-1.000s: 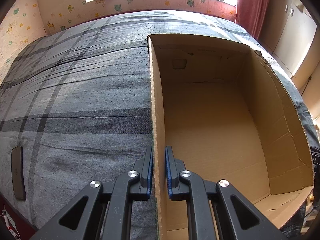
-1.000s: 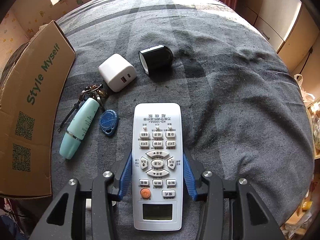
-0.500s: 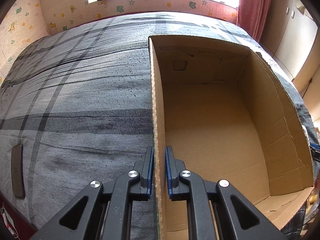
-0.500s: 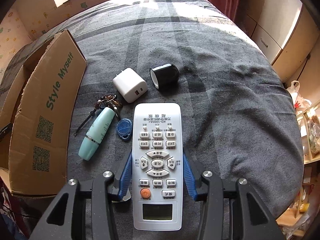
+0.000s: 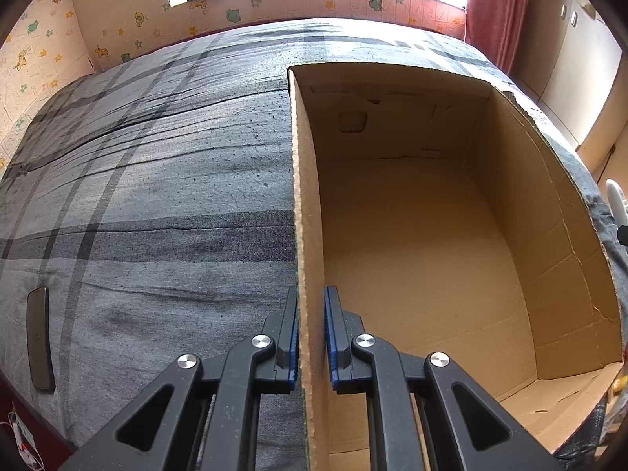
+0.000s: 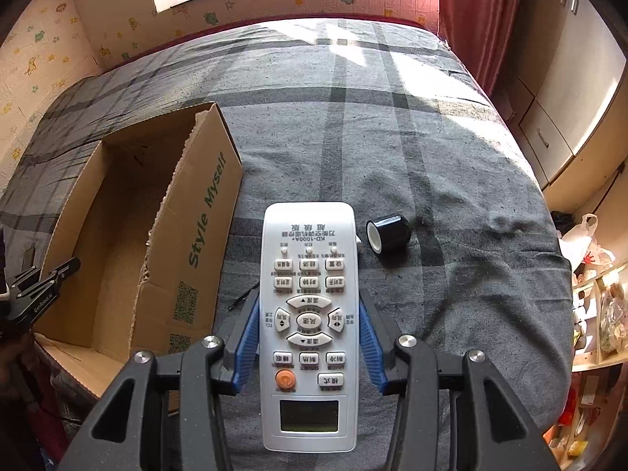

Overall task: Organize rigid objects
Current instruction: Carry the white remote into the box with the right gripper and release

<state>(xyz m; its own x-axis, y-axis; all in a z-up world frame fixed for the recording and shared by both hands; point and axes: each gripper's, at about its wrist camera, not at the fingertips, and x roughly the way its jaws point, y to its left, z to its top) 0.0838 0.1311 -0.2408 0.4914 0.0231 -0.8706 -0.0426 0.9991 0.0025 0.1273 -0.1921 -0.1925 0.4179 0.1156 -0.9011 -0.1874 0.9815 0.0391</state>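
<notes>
Right tongs point(image 6: 309, 347) clamp white remote point(image 6: 309, 325), held above bed point(image 6: 451, 180) beside cardboard box point(image 6: 117, 235). Left tongs point(image 5: 311, 333) pinch box wall. Risk: smooth remote slips from side grip, or clips torn box edge in transfer. Readable: "KD-1000A+" on remote, "Style Myself" on box. Black cap point(image 6: 388, 233) lies beyond.

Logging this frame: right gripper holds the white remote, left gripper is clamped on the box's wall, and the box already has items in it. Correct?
Not quite: the box is empty. The left wrist view shows only bare cardboard on its floor. The rest holds: the right gripper grips the remote, and the left gripper is clamped on the box's wall.
</notes>
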